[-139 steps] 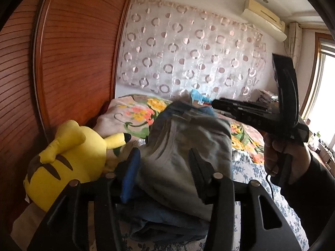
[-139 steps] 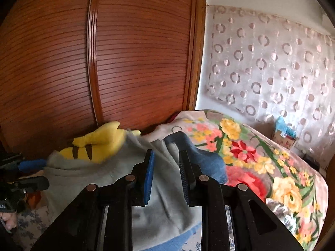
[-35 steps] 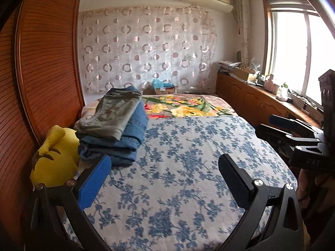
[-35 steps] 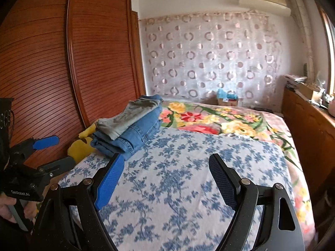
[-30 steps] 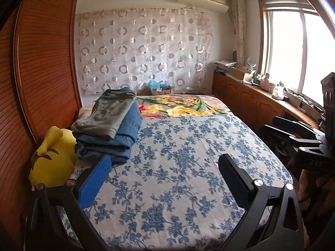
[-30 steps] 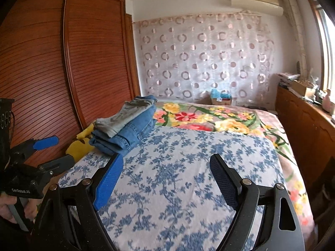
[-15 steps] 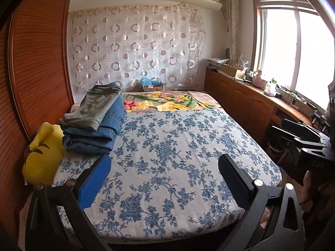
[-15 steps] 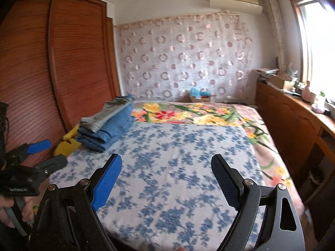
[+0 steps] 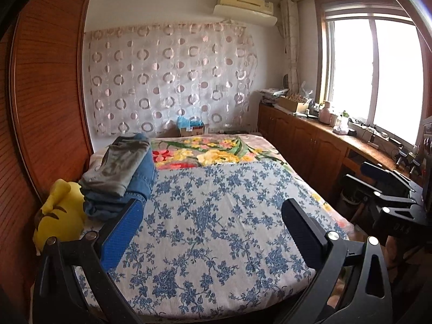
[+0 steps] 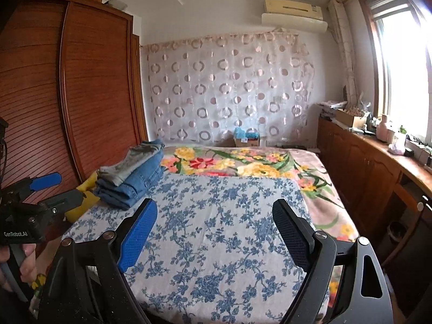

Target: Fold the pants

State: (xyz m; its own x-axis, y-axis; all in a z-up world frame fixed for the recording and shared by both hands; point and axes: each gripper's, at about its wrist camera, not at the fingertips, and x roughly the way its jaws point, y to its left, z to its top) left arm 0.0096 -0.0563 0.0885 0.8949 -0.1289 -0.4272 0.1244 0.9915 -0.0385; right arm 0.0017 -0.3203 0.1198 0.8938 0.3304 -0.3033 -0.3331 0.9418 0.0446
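Plush toy (image 9: 58, 213), yellow, half hidden behind folded pants (image 9: 118, 176) stacked far left on bed (image 9: 216, 229), by wardrobe (image 9: 48, 108). Blue-floral cover near, bright floral blanket (image 9: 210, 151) far. Left gripper (image 9: 209, 229) & right gripper (image 10: 213, 229) both spread wide, nothing betw. pads. Window (image 9: 372, 75) right, blown out.

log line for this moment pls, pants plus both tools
pants: folded stack at far left of bed, beside yellow plush | left tool: open, empty | right tool: open, empty
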